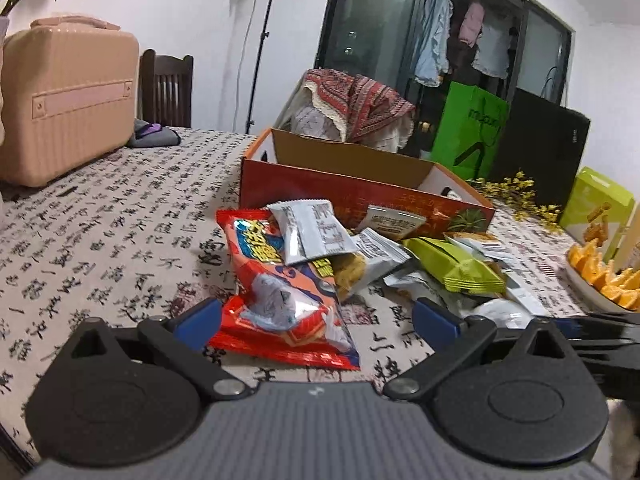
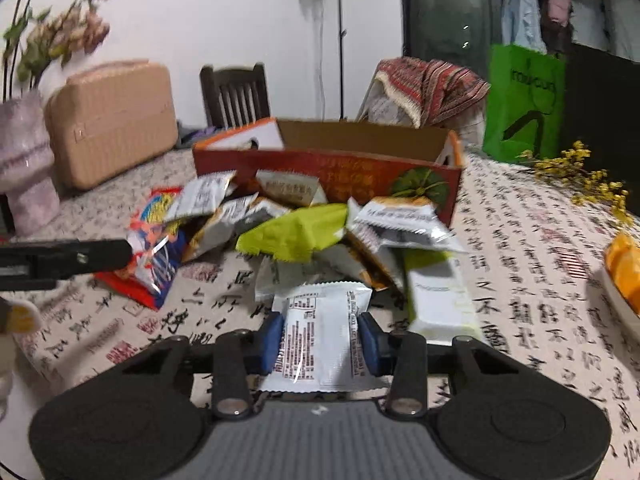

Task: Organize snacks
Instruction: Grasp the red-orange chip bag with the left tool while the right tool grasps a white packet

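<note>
A pile of snack packets lies on the patterned tablecloth in front of an open orange-red cardboard box (image 1: 360,192) (image 2: 328,176). My left gripper (image 1: 316,322) is open wide, and a red snack bag (image 1: 280,300) lies on the cloth between its blue pads; the left pad is close to the bag's edge. My right gripper (image 2: 320,340) is shut on a white snack packet (image 2: 324,320), one blue pad against each side. A green packet (image 2: 296,236) (image 1: 456,264) lies in the middle of the pile. A black finger of the left gripper (image 2: 64,260) shows at the left edge of the right wrist view.
A pink suitcase (image 1: 68,108) and a vase of flowers (image 2: 24,160) stand at the left of the table. A plate of orange slices (image 1: 600,276) sits at the right edge, beside a yellow-green box (image 1: 596,208). Yellow flower sprigs (image 2: 580,176) lie right of the box. A chair (image 2: 234,94) stands behind the table.
</note>
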Tool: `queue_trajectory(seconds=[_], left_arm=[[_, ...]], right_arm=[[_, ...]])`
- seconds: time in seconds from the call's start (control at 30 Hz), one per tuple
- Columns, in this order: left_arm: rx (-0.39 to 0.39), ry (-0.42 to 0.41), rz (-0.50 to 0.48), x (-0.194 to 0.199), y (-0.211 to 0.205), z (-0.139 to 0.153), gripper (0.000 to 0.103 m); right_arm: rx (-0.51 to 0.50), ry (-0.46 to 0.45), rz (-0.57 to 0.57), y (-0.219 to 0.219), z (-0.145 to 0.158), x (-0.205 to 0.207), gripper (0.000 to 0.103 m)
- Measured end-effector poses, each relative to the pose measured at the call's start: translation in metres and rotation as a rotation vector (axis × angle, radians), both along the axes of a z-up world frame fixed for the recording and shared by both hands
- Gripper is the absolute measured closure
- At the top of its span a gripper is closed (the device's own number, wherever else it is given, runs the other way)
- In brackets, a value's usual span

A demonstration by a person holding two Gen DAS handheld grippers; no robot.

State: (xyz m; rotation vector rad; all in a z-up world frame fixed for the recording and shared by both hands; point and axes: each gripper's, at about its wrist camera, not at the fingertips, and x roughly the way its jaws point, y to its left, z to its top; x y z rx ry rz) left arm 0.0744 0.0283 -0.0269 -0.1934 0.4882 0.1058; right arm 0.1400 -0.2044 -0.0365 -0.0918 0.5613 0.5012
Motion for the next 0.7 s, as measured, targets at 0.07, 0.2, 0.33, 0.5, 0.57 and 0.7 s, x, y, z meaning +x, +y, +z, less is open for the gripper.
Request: queue_trajectory(seconds=[0.07,0.2,0.33,0.5,0.57,0.7], left_arm=[[0.058,0.024,0.051,0.009,-0.004,0.002,0.000],[0.095,0.070,0.101,0.028,-0.005,0.002,0.000],[0.103,0.124,0.136,0.047,-0.004,-0.003,0.000],[0.068,0.158,0.158,0.061,0.002,-0.011,0.028],[0.049,0.161,0.143,0.061,0.006,-0.013,0.033],[0.045,0.138,0.138,0.052,0.012,-0.012,0.039]], right_arm=[[0.009,-0.027,-0.028,-0.008,0.007,-0.005,0.063],[0.039,-0.047,-0.062,-0.020,0.012,-0.005,0.063],[0.063,-0.030,-0.079,-0.028,0.009,0.001,0.063],[0.077,-0.029,-0.076,-0.029,0.007,0.004,0.063],[0.081,-0.025,-0.079,-0.029,0.005,0.006,0.063],[0.091,-0.021,-0.081,-0.030,0.003,0.007,0.063]])
